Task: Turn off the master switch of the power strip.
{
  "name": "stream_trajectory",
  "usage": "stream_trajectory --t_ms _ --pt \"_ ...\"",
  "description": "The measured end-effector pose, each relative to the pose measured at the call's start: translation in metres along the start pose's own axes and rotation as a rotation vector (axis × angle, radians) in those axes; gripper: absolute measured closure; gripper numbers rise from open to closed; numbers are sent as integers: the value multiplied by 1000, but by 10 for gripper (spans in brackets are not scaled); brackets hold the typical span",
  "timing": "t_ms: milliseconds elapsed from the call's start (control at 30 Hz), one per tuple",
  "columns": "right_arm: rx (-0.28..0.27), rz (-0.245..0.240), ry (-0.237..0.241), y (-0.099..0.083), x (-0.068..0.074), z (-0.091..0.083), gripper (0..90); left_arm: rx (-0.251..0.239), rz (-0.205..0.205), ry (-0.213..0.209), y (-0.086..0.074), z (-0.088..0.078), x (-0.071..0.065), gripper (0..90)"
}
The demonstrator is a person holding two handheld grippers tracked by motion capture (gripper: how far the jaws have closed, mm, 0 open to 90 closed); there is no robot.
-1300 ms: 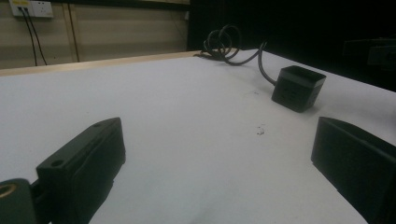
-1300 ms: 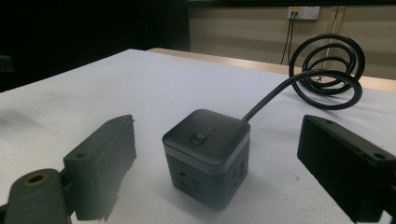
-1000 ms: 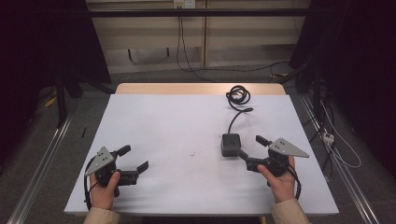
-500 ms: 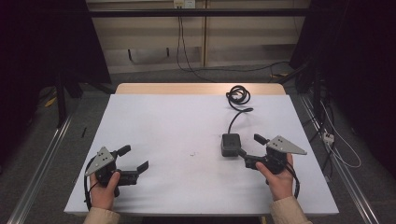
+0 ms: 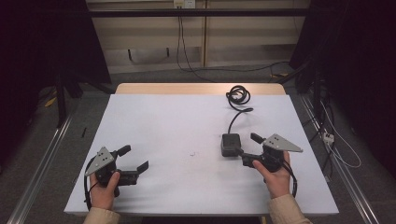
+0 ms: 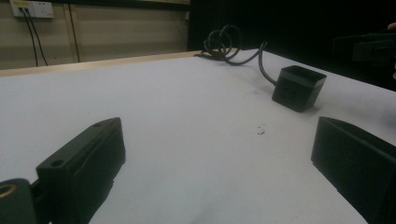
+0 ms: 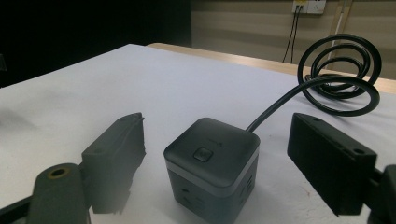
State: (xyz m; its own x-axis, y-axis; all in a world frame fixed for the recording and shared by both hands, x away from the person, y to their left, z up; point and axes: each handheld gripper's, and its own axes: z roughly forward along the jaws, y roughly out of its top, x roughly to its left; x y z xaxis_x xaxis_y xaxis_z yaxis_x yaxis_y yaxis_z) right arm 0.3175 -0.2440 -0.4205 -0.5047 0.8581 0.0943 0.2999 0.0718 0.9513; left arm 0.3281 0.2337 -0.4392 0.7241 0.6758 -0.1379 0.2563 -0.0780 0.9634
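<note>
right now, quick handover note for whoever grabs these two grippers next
Right gripper: jaws open on either side of the black power cube, not yet pressing it; they have just been closing.
Left gripper: open, holding nothing, low over the white table at its near left.
Things: the cube sits right of centre; its cable runs to a coil near the far edge.
Done: right gripper lined up on the cube.
Left: probably close on the cube and lift; nothing has been gripped so far.

a white table (image 5: 159, 121) with a bare wooden strip along its far edge is set on a grey floor (image 5: 46, 140), a wall socket (image 5: 183, 3) with cords plugged in is seen behind, and loose cables (image 5: 334, 144) are left beside it.
</note>
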Motion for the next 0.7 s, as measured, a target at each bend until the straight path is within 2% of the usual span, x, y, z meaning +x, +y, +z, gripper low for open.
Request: stream_trajectory --t_ms 700 --pt "24 -8 -9 2 0 7 258 4 5 -2 0 1 0 25"
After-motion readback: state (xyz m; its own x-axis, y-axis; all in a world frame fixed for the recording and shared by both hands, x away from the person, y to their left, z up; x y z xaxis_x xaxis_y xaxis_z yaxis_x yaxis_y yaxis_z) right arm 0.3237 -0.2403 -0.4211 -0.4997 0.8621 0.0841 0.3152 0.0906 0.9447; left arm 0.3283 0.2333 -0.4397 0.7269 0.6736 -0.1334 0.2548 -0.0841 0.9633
